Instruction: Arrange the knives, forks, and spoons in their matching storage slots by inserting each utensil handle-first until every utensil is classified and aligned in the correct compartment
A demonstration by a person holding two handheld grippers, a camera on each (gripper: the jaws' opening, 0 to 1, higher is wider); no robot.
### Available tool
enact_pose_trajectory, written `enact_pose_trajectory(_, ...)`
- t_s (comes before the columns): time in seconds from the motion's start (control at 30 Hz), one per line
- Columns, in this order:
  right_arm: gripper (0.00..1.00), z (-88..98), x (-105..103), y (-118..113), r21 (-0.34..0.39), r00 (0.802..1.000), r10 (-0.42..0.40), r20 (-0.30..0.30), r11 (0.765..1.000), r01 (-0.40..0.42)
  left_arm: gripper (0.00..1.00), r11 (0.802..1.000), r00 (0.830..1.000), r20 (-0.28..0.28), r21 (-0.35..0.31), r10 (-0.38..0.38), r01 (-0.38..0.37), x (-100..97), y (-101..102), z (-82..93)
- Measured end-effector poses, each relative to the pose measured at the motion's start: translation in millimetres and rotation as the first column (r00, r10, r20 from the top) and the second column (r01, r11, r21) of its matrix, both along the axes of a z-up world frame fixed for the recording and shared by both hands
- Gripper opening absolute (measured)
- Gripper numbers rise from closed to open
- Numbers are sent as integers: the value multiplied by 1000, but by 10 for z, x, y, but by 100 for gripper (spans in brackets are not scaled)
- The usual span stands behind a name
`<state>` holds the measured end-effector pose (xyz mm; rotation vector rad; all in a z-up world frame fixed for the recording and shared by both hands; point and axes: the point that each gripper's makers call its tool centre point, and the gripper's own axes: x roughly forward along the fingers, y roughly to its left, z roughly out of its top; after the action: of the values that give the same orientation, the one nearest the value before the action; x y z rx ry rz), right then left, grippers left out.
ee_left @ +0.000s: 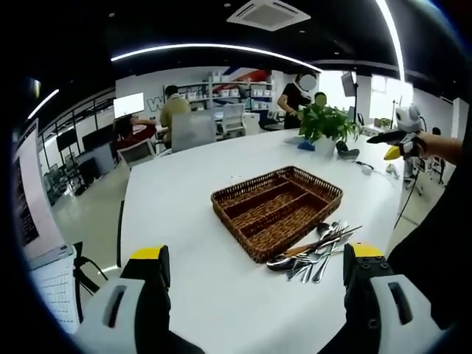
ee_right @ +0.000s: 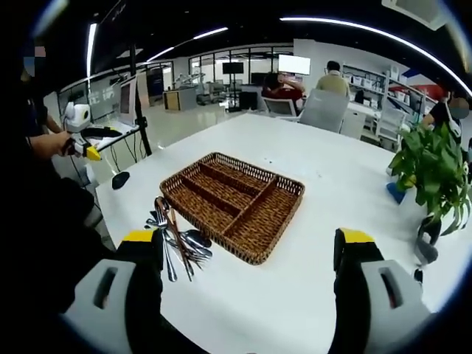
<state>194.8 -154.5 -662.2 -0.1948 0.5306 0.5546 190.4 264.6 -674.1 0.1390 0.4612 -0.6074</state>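
White office table (ee_left: 221,295) carries an empty wicker tray (ee_right: 232,203) with the heap of cutlery (ee_right: 175,240) lying just beside it, both grippers (ee_left: 254,269) (ee_right: 247,254) spread and holding nothing; sorting not begun, first pick-up judged next.

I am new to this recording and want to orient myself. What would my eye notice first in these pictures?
First, the brown wicker tray in the middle of the white table, its compartments with nothing in them. Next, the heap of metal cutlery lying on the table against the tray's near side, not yet sorted. A leafy green plant stands at the table's far edge, and both tools, left and right, hang open above the table.
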Motion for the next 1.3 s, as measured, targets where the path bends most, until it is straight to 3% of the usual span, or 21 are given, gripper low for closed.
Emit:
enact_pose_trajectory(0.13, 100, 26, 62, 41, 2, 1000, 15, -1, 1000, -15, 100, 1000, 1000, -9, 0, -1, 1, 7, 13, -21)
enact_pose_trajectory(0.87, 98, 38, 316, 726, 0, 986, 167, 16, 986, -167, 100, 1000, 1000, -14, 18, 2, -2, -65, 132, -12)
enact_pose_trajectory(1.3, 92, 11, 399, 1204, 19, 963, 268, 18, 963, -268, 100, 999, 1000, 5, 48, 4, -4, -13, 268, 19)
